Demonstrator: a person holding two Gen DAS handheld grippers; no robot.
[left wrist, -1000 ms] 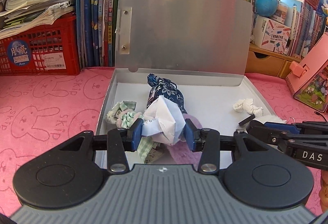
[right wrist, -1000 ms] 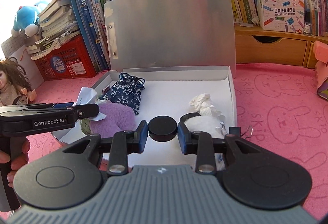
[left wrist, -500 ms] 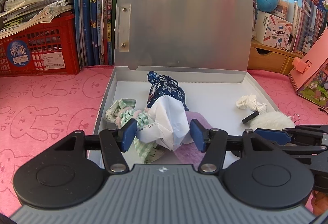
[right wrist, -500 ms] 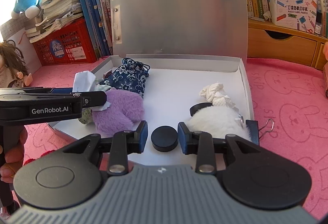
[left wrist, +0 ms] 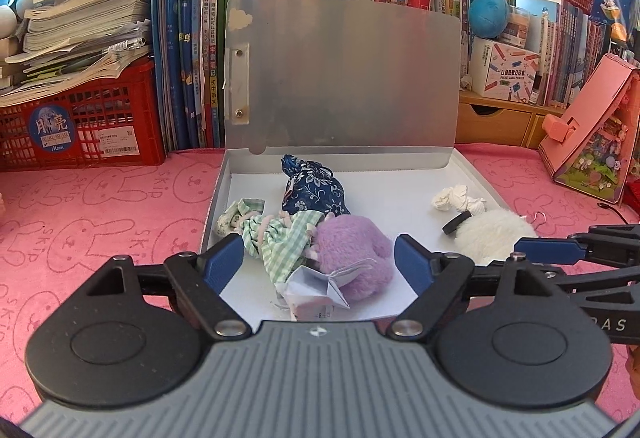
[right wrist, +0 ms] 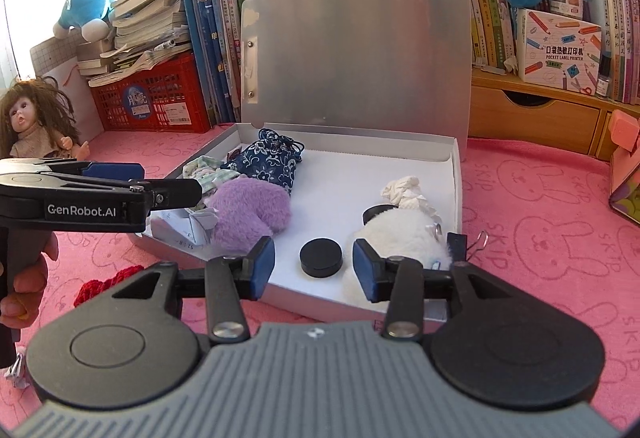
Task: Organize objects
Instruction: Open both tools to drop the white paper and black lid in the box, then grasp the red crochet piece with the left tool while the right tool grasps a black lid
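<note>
Both tongs, the left tongs and the right tongs, have just been opening and are now letting go, so the light, crushable folded paper and the small hard black disc, best pinched by its sides, are lying loose inside the box.
</note>
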